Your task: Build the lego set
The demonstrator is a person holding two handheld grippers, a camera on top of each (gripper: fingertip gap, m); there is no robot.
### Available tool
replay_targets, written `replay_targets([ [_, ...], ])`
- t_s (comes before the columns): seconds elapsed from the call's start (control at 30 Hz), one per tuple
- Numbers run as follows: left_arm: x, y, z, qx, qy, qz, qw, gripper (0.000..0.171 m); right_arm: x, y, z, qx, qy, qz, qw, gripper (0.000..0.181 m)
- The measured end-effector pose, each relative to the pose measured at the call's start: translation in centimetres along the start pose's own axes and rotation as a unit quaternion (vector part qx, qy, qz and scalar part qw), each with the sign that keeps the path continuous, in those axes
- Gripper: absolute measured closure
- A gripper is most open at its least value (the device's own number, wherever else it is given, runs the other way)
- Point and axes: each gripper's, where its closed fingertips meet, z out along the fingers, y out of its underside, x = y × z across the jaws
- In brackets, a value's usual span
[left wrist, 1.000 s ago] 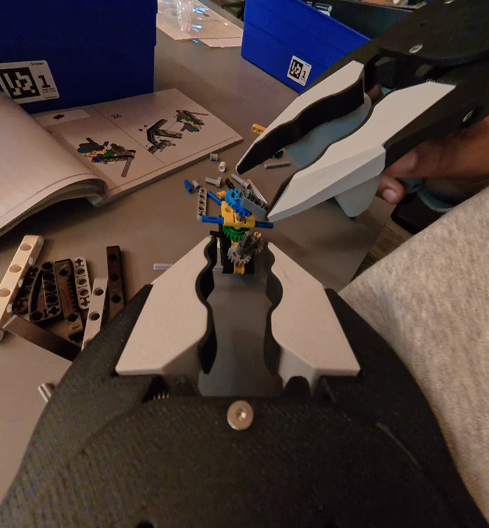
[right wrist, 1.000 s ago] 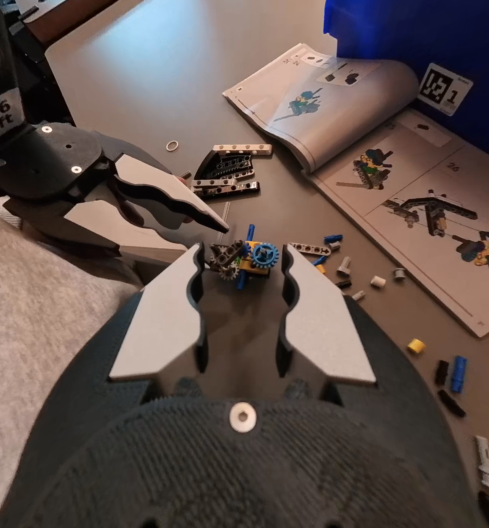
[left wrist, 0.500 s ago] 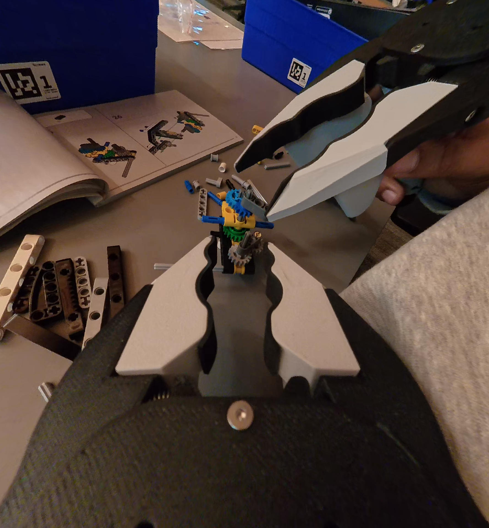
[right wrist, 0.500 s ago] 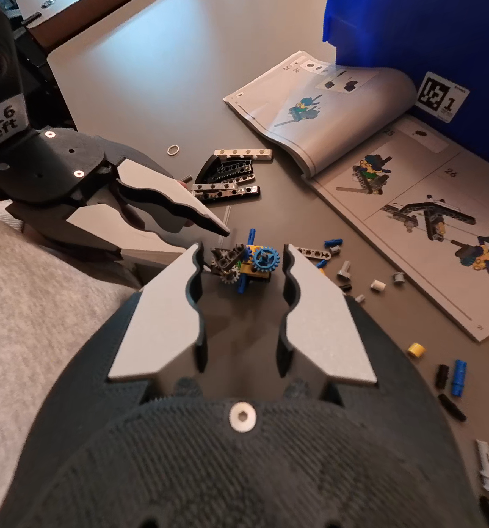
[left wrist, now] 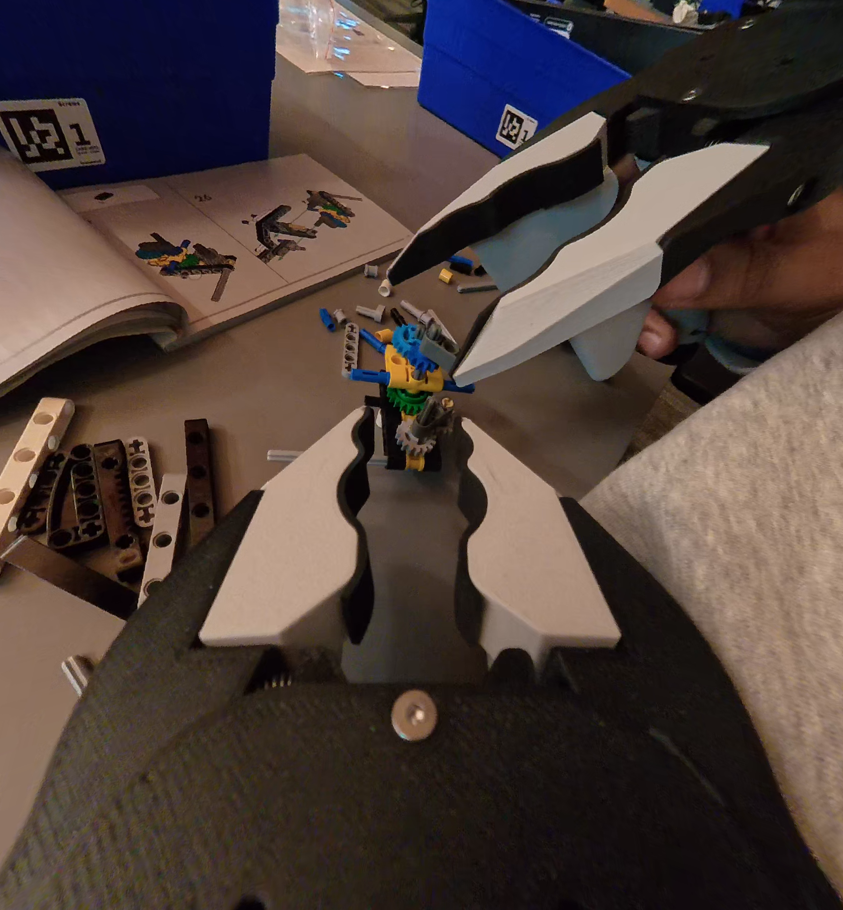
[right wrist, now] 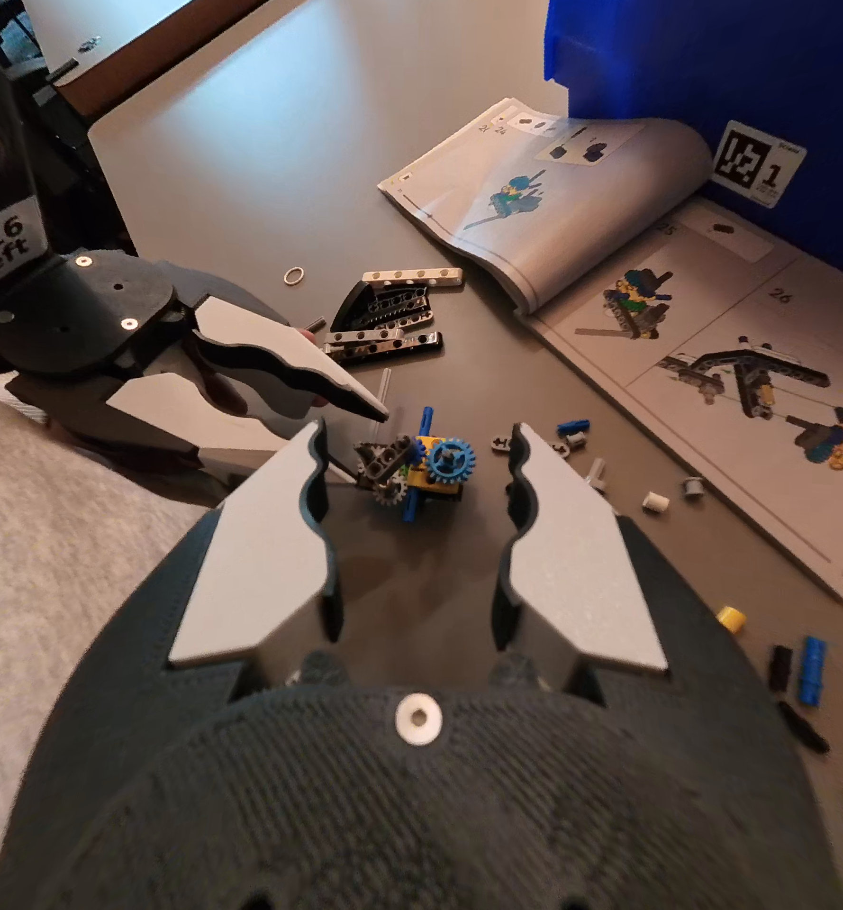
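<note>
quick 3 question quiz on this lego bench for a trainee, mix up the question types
1. True or false: the right gripper is open.
2. The top gear on the lego assembly is: A red, B blue, C white?
3. Fill in: the open instruction booklet lies beside a ___ bin.
Key: 1 true; 2 B; 3 blue.
</note>
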Motion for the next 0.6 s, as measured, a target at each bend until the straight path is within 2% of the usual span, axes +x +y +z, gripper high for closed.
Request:
replay_targets([
  [0.6, -0.21, 0.29, 0.23, -0.012, 0.001, -0.013, 1.000, 0.141, 0.22, 0.73, 0.44, -0.014, -0.006, 0.007, 1.000, 0.108],
])
